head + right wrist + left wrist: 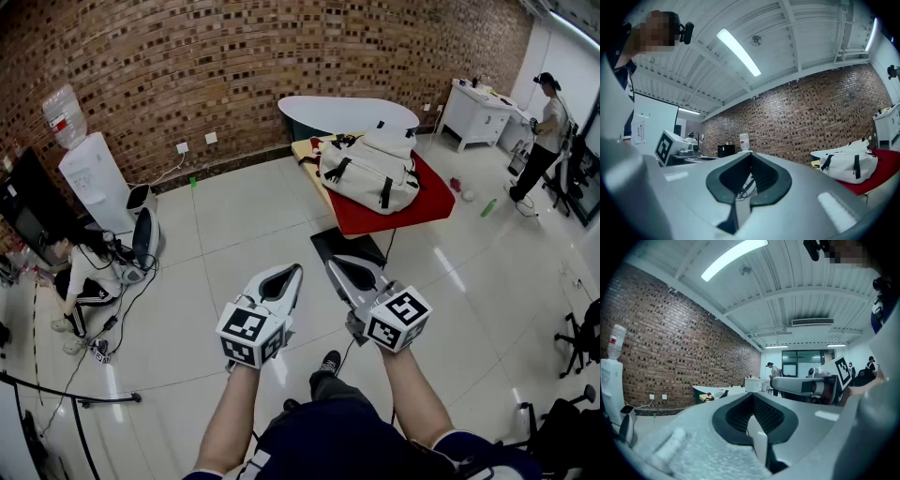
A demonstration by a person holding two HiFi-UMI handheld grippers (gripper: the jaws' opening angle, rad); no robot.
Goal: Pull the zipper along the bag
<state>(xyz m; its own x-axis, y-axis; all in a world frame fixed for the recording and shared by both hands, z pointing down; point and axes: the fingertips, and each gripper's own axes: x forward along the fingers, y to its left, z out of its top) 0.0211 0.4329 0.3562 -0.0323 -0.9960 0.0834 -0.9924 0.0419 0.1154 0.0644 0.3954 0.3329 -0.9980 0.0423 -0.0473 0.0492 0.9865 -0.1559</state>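
Holding the left claw (286, 279) and the right claw (345, 272) level, each with its jaws together on nothing, I am only at the approach, I think. The white bag (370, 169) lies well ahead of both claws, slightly right, on a red cloth (436, 202).

Bright, even indoor light, with a wide-angle bend in every view.
White ceiling tubes (734, 258) glare in both gripper views; the glossy floor (234, 225) throws back pale streaks. The brick wall (169, 75) bows toward the edges, the gripper views darken at their corners, and the left gripper (753, 397) blurs close to the lens — the far room is sharp.
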